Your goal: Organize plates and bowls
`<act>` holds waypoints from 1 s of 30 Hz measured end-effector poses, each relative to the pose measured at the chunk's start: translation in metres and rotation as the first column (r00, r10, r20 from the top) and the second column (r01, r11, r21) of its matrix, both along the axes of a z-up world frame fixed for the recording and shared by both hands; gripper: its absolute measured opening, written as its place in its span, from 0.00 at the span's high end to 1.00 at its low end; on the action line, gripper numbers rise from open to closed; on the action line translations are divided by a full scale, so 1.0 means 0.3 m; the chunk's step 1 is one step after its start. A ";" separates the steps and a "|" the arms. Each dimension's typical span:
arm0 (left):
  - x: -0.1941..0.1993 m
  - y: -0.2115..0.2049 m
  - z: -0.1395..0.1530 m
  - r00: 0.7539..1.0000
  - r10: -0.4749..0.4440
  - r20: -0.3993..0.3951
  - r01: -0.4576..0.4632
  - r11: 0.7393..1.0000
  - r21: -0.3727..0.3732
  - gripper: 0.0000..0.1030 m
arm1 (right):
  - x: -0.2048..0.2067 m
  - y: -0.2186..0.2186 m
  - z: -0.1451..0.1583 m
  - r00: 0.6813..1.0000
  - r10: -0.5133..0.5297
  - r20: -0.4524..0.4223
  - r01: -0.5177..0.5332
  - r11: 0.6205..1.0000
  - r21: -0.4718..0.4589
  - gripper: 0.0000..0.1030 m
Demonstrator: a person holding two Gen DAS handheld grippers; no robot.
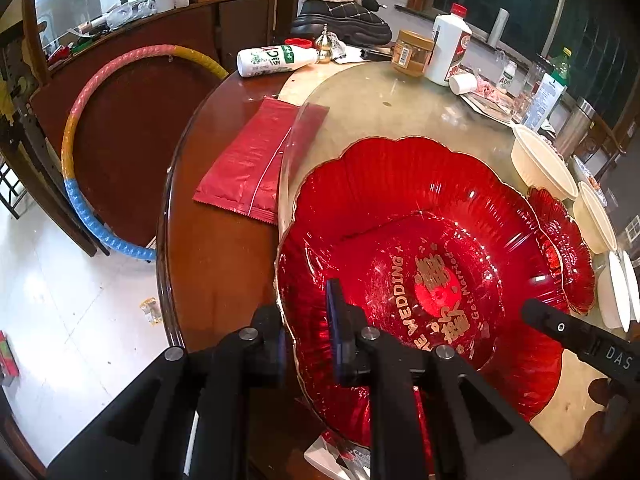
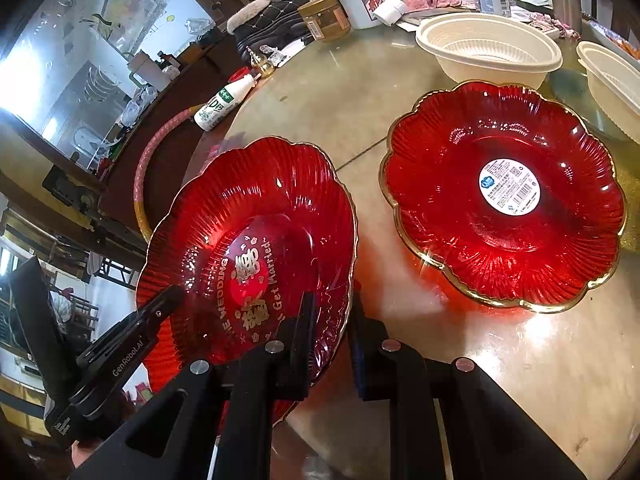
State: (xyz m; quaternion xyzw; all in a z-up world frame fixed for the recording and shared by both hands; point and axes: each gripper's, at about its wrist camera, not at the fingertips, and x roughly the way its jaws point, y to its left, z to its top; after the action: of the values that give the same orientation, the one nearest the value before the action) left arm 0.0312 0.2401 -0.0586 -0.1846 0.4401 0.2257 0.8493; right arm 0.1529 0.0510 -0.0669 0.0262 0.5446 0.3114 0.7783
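Red plate [image 2: 256, 248]: reading "WEDDING", "Get Married", tilting above the table [image 2: 500, 360].
Left gripper [image 1: 308, 336]: clamping its rim.
Right gripper [image 2: 332, 332]: straddling the opposite rim, grip unclear.
Second plate [image 2: 504, 192]: lying alongside, wearing a barcode sticker [image 2: 509, 187].

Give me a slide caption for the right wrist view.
Right claw straddling the rim of a red scalloped wedding plate, beside a matching stickered plate.
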 end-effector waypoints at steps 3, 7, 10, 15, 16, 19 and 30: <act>-0.011 0.009 0.006 1.000 -0.012 0.011 0.012 0.999 -0.041 0.86 | -0.006 -0.004 0.017 1.000 0.002 0.017 -0.002 1.000 0.007 0.59; -0.058 0.030 0.030 0.998 0.011 0.057 -0.005 0.995 -0.102 0.66 | -0.027 -0.023 0.055 0.998 0.002 0.069 -0.004 1.000 0.028 0.46; -0.109 0.044 0.064 0.994 0.066 0.089 -0.058 0.994 -0.094 0.38 | -0.034 -0.060 0.073 0.998 -0.006 0.065 0.001 0.997 0.082 0.35; -0.196 0.033 0.152 0.969 0.100 0.225 -0.091 0.994 -0.052 0.36 | -0.053 -0.125 0.109 0.996 -0.024 0.089 0.008 0.986 0.167 0.00; -0.217 0.024 0.179 0.959 0.105 0.264 -0.096 0.994 -0.046 0.32 | -0.058 -0.142 0.121 0.995 -0.026 0.097 0.007 0.982 0.186 0.00; -0.258 -0.023 0.262 0.917 0.051 0.395 -0.054 0.999 -0.003 0.17 | -0.075 -0.187 0.156 0.992 -0.024 0.122 -0.007 0.969 0.247 0.00; -0.079 -0.325 0.313 0.875 -0.394 0.282 0.356 0.917 0.178 0.00 | -0.099 -0.384 0.261 0.966 -0.142 0.214 0.061 0.936 0.346 0.00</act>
State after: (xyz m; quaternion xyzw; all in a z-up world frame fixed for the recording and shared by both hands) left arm 0.0073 0.1425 0.0353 -0.0775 0.3130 0.0507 0.9452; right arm 0.1231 -0.0640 0.0114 0.1497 0.3850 0.3599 0.8366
